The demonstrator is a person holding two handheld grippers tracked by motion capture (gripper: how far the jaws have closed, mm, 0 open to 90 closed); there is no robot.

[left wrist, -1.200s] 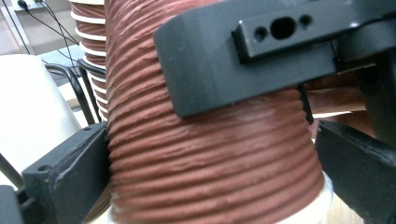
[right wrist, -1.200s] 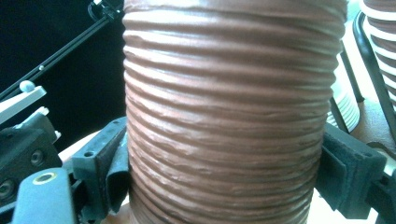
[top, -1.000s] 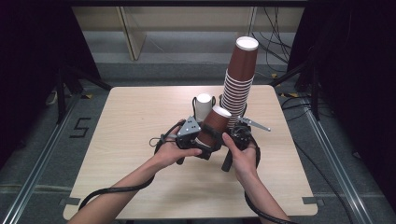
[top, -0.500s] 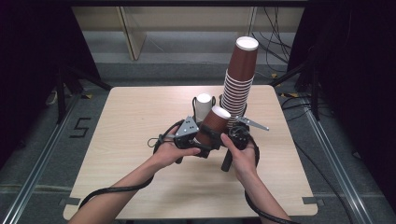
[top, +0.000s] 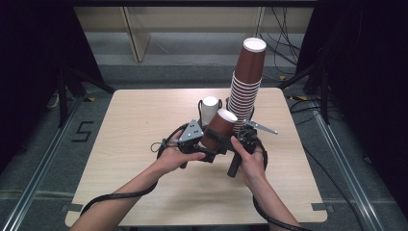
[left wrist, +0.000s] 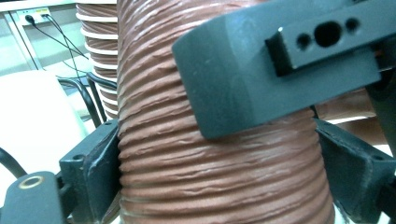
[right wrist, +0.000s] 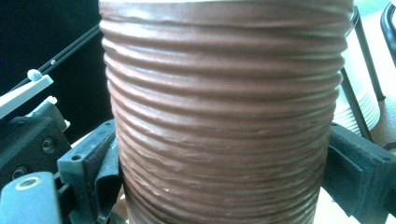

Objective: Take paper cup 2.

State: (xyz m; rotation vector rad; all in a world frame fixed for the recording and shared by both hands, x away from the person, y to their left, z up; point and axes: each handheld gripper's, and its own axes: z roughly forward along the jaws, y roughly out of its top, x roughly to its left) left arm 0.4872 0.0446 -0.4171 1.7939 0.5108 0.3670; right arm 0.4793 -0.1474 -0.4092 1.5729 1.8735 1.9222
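Left gripper (top: 211, 151) sits low centre of the table (top: 144, 125), held in the person's left hand (top: 175, 156). Its jaws have just been closing, and in the left gripper view both pads lie against the sides of the brown ribbed cup (left wrist: 210, 163), so it is pinching that cup (left pad pressed to the wall, right pad touching at the far edge). A jaw of the other gripper crosses in front of the cup, upper right of that view.

The cup (top: 219, 130) is upside down, white base up, tilted a little, held off the tabletop between the two grippers near the table's middle. Just behind it stands a white cup stack (top: 210, 108) in a black wire holder.

Right gripper (top: 231, 144), in the right hand (top: 250, 156), meets the same cup from the other side. Its jaws have just been opening with the cup between them. In the right gripper view the cup (right wrist: 224, 116) bulges past both pads (left pad looks just beside the wall, right pad likewise), and I cannot tell if they press or stand clear.

Further right, the tall stack of brown cups (top: 245, 82) stands upright near the table's far edge, one cup topping it.
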